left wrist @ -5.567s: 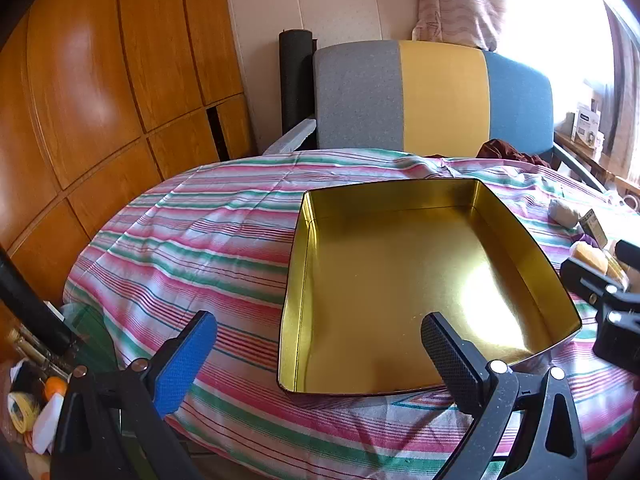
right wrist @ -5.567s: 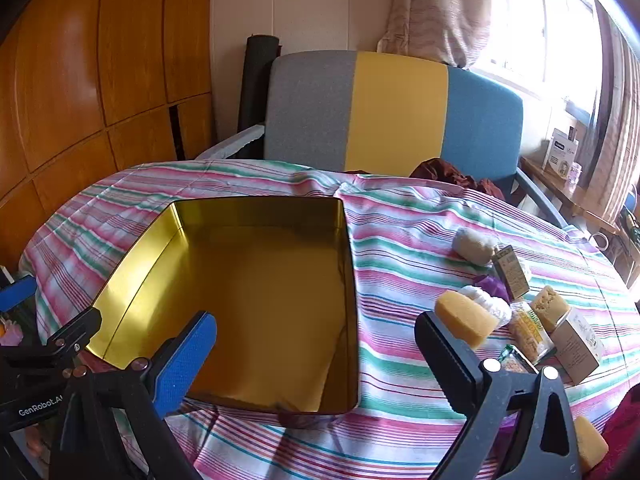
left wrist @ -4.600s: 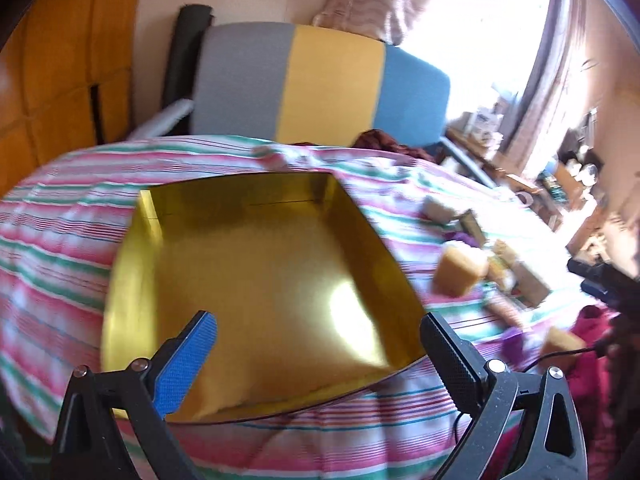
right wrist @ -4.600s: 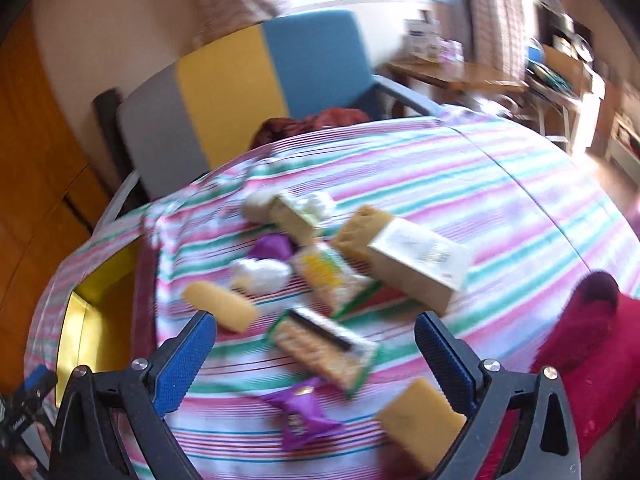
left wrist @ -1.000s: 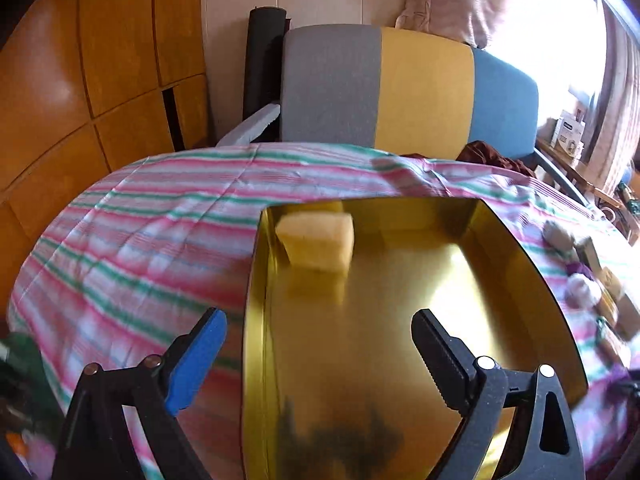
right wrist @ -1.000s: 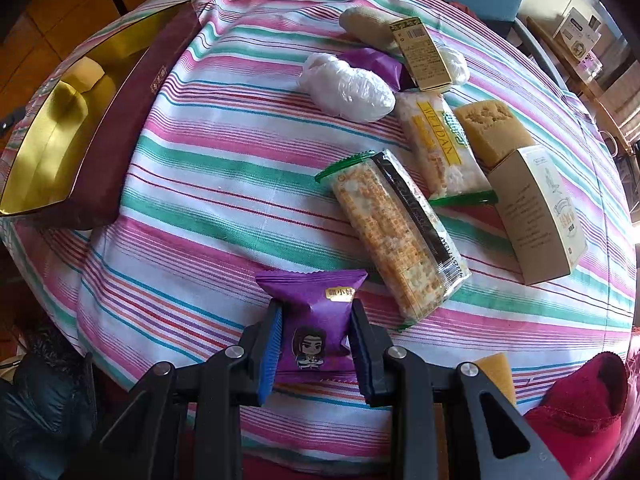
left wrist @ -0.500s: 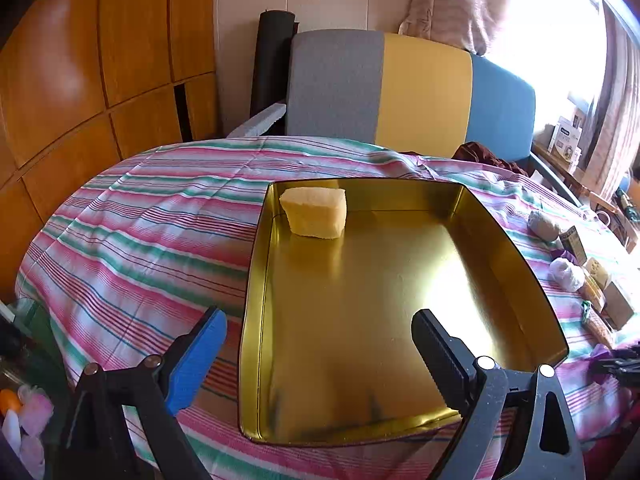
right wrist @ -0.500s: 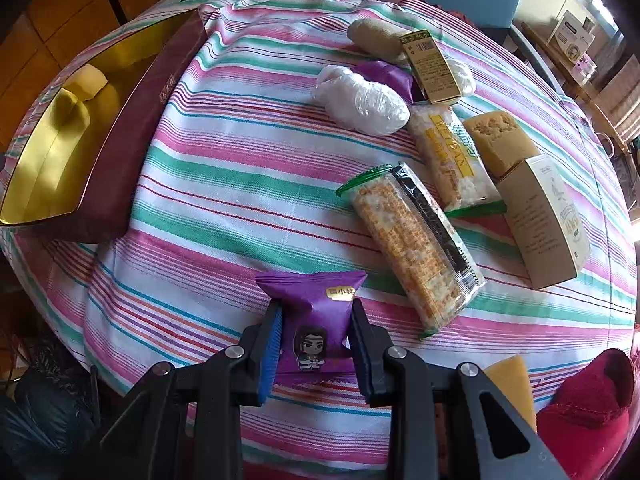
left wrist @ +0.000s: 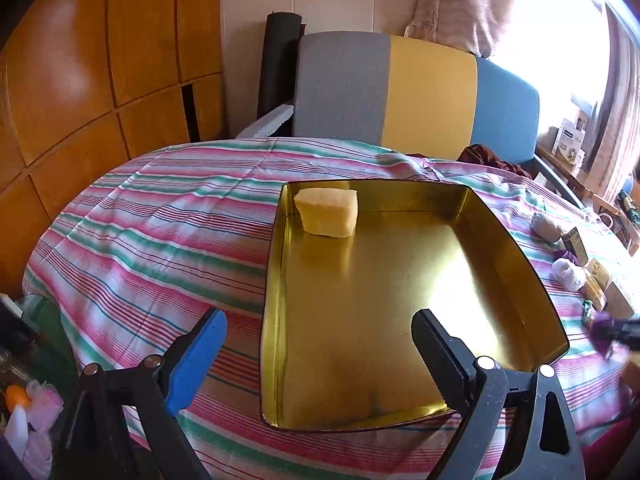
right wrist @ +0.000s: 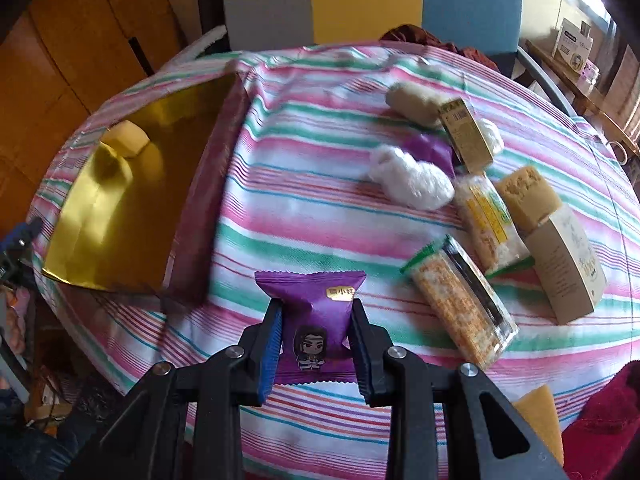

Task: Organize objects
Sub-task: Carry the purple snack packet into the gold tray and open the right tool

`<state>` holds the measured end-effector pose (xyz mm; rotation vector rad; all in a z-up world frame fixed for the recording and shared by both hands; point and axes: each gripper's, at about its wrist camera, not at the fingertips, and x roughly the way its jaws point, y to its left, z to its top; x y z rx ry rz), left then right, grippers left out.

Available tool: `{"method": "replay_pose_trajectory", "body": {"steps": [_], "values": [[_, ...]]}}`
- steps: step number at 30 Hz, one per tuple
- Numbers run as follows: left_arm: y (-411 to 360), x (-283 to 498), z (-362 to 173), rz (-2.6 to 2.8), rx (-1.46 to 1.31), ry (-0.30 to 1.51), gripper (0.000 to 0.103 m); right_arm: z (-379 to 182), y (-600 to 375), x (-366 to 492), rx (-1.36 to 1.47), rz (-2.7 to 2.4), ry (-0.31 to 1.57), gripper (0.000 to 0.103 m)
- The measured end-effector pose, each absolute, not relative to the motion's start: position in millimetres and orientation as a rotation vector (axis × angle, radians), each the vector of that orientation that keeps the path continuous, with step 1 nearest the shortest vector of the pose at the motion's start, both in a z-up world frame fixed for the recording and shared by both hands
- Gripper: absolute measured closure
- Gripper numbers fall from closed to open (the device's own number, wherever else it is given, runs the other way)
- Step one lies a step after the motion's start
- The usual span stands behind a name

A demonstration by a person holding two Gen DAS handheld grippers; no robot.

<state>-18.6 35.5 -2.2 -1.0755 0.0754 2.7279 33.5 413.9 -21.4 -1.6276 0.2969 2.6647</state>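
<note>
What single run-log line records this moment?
left gripper: open, above gold tin | right gripper: shut on purple snack packet | tin holds: yellow cake

Daylight floods in from the window point(left wrist: 560, 32) ahead-right, blown out white. Glare flares on the tin point(left wrist: 460, 304) floor. Right view motion-blurred; both bend at edges.

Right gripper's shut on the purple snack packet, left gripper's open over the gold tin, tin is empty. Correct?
Not empty: the gold tin holds one yellow cake piece in its far left corner, per the left wrist view. The rest stands: right gripper shut on the purple snack packet, left gripper open.
</note>
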Motion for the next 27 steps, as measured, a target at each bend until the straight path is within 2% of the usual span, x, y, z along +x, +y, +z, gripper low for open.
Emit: {"method": "replay_pose_trajectory", "body": {"steps": [5,14,20,27], "values": [[24,-19,-2,2.739,-1.088,0.054,0.009,9,334,-1,-1.640,2.829,0.341,0.072],[-21,-24,-13,2.803,-1.183,-0.037,0.009,-10,225,-65,-1.845,2.893,0.309,0.072],[-45,-30,-20,2.838,-1.229,-0.116,0.009,-38,193,-118,-1.921,2.795,0.491,0.072],[-46,-32,-29,2.820,-1.267,-0.118,0.009,-54,169,-174,-1.923,2.692,0.719,0.069]]}}
